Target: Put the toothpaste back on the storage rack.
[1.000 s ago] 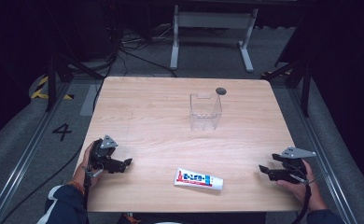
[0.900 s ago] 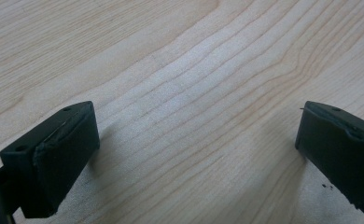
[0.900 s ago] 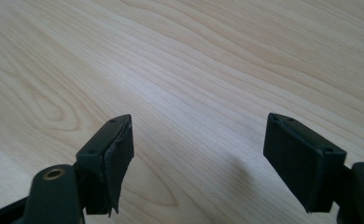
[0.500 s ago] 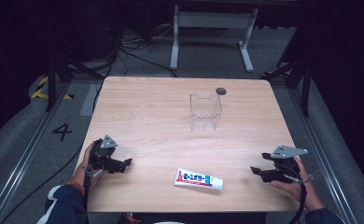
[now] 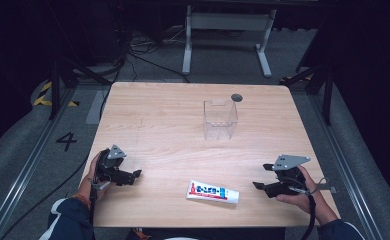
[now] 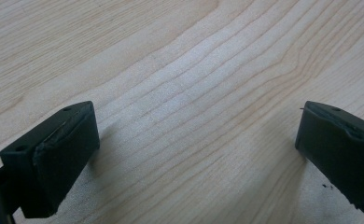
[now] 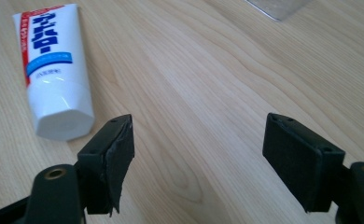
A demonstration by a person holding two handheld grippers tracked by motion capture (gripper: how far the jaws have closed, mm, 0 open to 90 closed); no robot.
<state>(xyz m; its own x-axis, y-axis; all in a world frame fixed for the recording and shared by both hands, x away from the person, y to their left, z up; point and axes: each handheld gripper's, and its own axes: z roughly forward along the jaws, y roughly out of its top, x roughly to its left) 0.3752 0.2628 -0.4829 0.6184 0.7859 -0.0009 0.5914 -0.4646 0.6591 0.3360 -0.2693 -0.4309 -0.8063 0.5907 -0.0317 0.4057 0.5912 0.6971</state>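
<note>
High view: toothpaste tube [image 5: 213,192] lies flat near the table [image 5: 173,115] front edge, long axis left-right, between left hand-held gripper [image 5: 133,176] and right hand-held gripper [image 5: 261,186].

Left gripper view: jaws apart, nothing between.

Right gripper view: jaws apart, empty; tube cap end nearest the camera, crimped end cut off; blue lettering too small to read.

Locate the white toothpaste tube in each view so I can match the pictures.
High view: the toothpaste tube lies flat near the table's front edge, between the two hands, closer to the right tongs.
Left gripper view: bare wood grain between the jaws, no tube.
Right gripper view: the tube lies upper left, cap end toward the camera.
Shared landmark: the clear plastic box, its corner at the top edge.
</note>
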